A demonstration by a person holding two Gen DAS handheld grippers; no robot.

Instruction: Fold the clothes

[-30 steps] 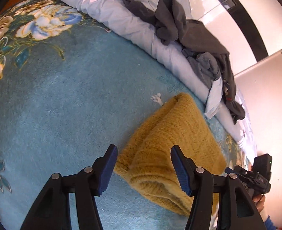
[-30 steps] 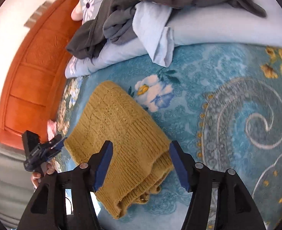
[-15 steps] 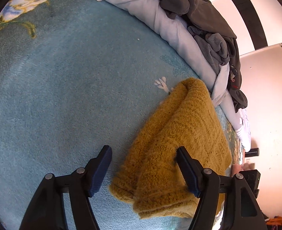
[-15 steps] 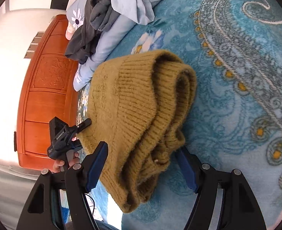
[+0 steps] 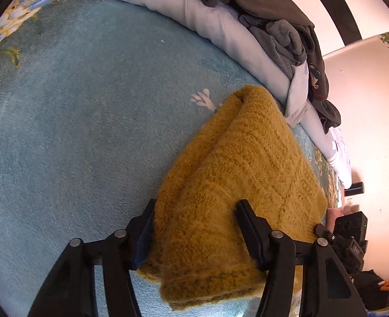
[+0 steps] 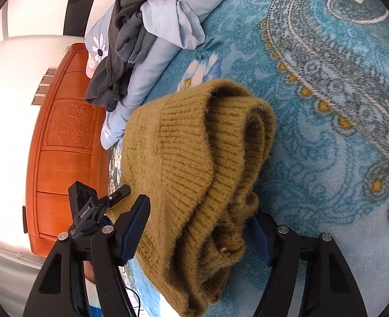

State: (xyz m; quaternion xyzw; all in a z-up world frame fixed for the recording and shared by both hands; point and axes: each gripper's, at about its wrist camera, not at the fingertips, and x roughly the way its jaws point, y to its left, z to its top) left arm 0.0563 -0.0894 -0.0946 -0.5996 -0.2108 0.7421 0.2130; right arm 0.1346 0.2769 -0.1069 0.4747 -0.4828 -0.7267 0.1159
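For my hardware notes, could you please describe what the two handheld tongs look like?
Both the left tongs and the right tongs are matte black plastic: two angular, tapering fingers with blue pads on the inner faces and round silver bolt heads at the joints. In the right wrist view the left unit's boxy black camera housing carries small white lettering.

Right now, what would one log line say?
left gripper: open, straddling mustard sweater | right gripper: open, same | blue blanket: beneath
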